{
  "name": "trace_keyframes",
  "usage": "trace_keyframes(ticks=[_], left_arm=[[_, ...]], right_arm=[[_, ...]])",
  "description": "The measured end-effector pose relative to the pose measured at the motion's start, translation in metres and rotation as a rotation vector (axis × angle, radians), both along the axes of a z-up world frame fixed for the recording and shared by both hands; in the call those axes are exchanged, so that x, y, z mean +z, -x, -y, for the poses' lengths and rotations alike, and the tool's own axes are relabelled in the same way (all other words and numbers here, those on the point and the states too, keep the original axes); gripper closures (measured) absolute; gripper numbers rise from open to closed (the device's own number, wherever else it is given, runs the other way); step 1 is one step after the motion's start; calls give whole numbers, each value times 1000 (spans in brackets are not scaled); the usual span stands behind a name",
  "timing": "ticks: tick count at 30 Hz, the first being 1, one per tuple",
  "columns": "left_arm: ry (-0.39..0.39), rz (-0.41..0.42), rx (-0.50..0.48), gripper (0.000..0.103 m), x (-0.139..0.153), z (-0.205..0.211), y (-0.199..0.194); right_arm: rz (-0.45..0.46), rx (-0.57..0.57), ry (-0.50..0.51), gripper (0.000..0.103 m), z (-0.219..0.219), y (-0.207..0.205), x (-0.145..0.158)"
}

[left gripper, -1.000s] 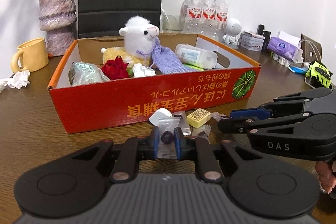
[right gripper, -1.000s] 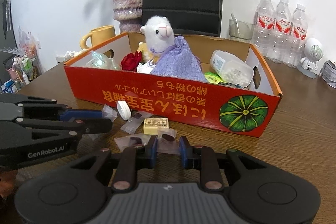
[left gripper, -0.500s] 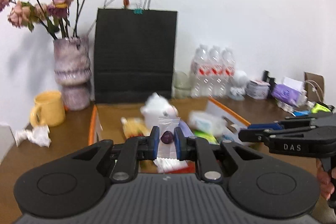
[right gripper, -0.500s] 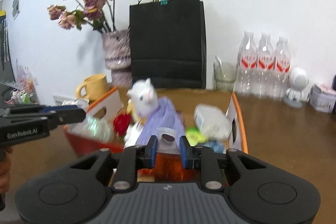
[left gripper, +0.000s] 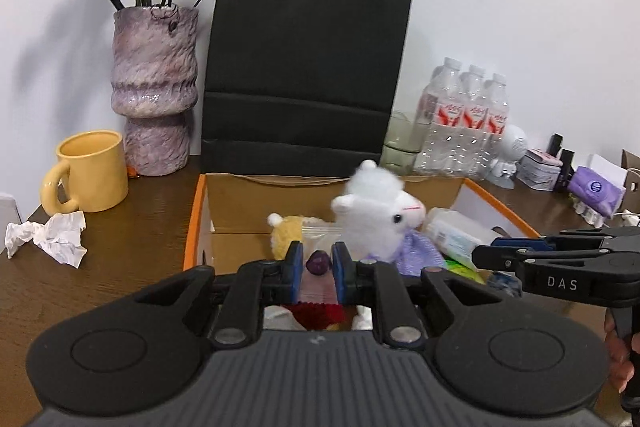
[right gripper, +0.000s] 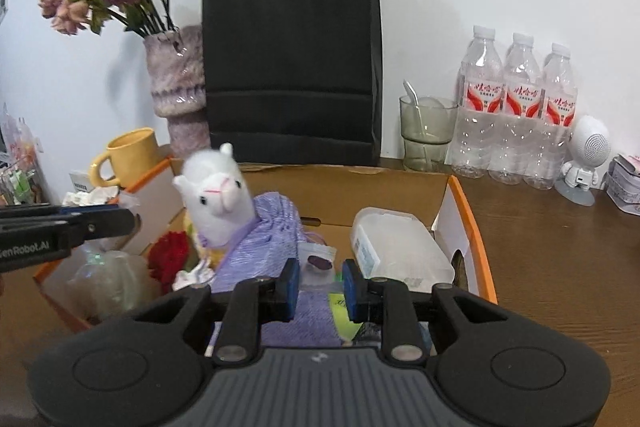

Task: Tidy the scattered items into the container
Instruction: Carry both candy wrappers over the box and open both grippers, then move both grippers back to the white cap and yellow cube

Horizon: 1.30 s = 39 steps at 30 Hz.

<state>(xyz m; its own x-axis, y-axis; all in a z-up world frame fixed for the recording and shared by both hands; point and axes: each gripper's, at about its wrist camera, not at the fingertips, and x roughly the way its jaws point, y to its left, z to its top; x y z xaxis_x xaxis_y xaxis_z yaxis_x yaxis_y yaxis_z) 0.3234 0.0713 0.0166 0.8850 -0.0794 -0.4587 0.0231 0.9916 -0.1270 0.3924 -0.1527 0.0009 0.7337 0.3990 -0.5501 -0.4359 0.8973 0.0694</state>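
My left gripper (left gripper: 317,265) is shut on a clear candy packet (left gripper: 318,262) with a dark purple sweet, held over the orange cardboard box (left gripper: 195,223). My right gripper (right gripper: 319,277) has its jaws parted a little wider than a second clear candy packet (right gripper: 317,261) with a dark sweet, which sits loose between them over the same box (right gripper: 464,199). The box holds a white alpaca plush (left gripper: 380,217), also in the right wrist view (right gripper: 218,203), a purple cloth (right gripper: 272,247), a red rose (right gripper: 170,255) and a clear plastic tub (right gripper: 396,247).
Behind the box stand a black paper bag (left gripper: 304,75), a purple vase (left gripper: 154,99), a yellow mug (left gripper: 90,171), a glass (right gripper: 426,131) and three water bottles (right gripper: 520,111). Crumpled tissue (left gripper: 48,237) lies at the left. Small items crowd the right table edge.
Both grippers lifted their candy packets from the table in front of the box and carried them forward over its inside. The right gripper's jaws have parted around its packet.
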Motion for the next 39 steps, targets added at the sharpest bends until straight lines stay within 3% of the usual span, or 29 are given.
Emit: trace_keyframes(ticks=[1,2,3,5,6,9,28,39], left_arm=[[1,-6,8,62,-1,-1,-2],[1,-13,15,29,-2,-1,-4],[-5,-12,26,13,-4,-1,-5],[-24,0,38,8,-4,1,-6],[-26,-1,33,0,-4,2,-6],[-36,-1,31,0,-4,6,-7],[-40,0,27,0,-2,8,-4],[-40,55,11,0,9,24,29]], right_arm=[[-14,-3,-2,59,0,-4,-1],[-24,-5,-8,33,1,-7,-2],[-24,-6,-10,13,1,-8,-3],[-12,-2,4,11,0,-8,-2],[-10,-1,12,11,-1,-7,-1],[-20,0,26,5,-2,-8,-1],[-13,12,46,4,-6,0,2],[34,9,27,4,4,34,13]])
